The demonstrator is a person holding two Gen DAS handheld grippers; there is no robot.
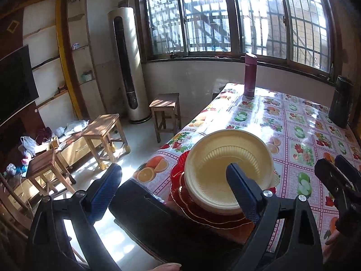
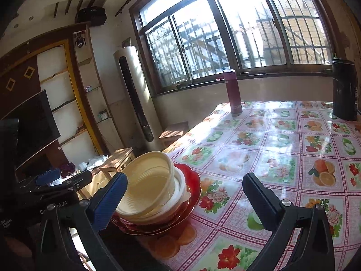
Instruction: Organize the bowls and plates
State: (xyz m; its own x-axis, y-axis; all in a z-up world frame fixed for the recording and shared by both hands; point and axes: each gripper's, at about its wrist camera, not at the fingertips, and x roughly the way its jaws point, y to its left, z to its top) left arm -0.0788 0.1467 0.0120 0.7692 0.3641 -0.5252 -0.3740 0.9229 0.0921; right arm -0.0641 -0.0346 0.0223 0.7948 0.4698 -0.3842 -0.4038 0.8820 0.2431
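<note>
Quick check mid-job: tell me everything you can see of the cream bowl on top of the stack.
The cream bowl looks like thin plastic, round, with ribbed inner walls and a flat rim. It is empty and sits tilted, nested in a paler bowl on stacked red plates near the table's corner. Neither gripper touches it.

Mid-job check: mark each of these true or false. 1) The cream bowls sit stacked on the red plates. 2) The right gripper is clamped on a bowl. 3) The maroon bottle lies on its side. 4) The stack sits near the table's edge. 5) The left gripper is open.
1) True: the cream bowls rest on the red plates.
2) False: the right gripper is open, holding nothing.
3) False: the maroon bottle stands upright.
4) True: the stack is by the edge of the table.
5) True: the left gripper is open, empty.
</note>
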